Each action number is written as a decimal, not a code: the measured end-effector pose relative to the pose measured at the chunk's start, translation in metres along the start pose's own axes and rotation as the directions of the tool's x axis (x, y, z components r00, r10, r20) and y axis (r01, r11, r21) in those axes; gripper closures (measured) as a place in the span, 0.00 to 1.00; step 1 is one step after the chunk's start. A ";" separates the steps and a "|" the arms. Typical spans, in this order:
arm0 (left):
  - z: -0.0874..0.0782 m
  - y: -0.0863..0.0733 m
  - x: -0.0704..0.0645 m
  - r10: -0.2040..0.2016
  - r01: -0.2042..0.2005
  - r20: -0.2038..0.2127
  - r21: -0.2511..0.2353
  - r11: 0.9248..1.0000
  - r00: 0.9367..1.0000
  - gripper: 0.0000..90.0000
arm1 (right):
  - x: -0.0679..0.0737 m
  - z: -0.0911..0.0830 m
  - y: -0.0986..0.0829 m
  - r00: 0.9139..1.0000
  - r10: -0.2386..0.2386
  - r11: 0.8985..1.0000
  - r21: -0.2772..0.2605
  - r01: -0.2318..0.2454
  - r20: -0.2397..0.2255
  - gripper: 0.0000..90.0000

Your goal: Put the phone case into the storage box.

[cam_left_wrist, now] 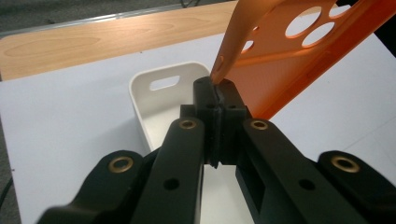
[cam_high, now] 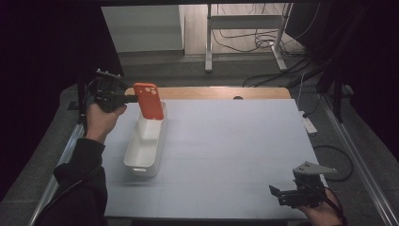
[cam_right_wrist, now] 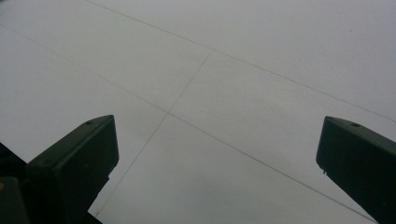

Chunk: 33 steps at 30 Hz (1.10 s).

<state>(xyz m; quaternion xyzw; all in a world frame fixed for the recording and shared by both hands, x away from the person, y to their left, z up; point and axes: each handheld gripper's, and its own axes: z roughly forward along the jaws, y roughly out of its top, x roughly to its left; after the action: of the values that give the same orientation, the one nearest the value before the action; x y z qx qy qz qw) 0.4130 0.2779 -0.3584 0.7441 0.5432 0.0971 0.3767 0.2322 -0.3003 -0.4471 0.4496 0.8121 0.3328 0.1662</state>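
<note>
An orange phone case (cam_high: 149, 100) with round camera holes hangs upright in the air over the far end of a long white bin (cam_high: 144, 151). My left gripper (cam_high: 133, 98) is shut on the case's left edge. In the left gripper view its jaws pinch the thin edge of the orange case (cam_left_wrist: 299, 60), and the white bin (cam_left_wrist: 159, 100) lies below, empty as far as I can see. My right gripper (cam_high: 277, 194) rests low at the table's near right corner, jaws wide apart and empty. Its view has the two fingertips (cam_right_wrist: 74, 158) over bare grey table (cam_right_wrist: 224, 93).
The grey mat (cam_high: 235, 146) covers most of the table, with a strip of bare wood (cam_high: 226, 92) along the far edge. Beyond the table stand a desk frame (cam_high: 244, 37) and cables on the floor. A white power strip (cam_high: 309, 125) lies off the right edge.
</note>
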 end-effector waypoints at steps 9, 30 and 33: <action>0.005 0.006 0.006 -0.005 0.005 -0.029 -0.006 1.000 1.000 0.99 | 0.000 0.001 0.000 1.000 -0.005 1.000 0.009 0.005 -0.007 0.00; 0.034 0.006 0.020 -0.031 0.033 -0.061 0.024 0.999 0.998 0.99 | 0.001 0.002 0.000 1.000 -0.018 1.000 0.024 0.019 -0.013 0.00; 0.038 0.005 0.022 -0.036 0.038 -0.067 0.030 0.999 0.997 0.99 | 0.001 0.002 0.000 1.000 -0.017 1.000 0.023 0.017 -0.013 0.00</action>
<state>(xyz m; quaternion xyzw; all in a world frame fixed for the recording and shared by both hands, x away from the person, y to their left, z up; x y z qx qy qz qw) 0.4463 0.2795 -0.3881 0.7361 0.5706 0.1064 0.3483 0.2325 -0.2990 -0.4483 0.4424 0.8208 0.3248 0.1584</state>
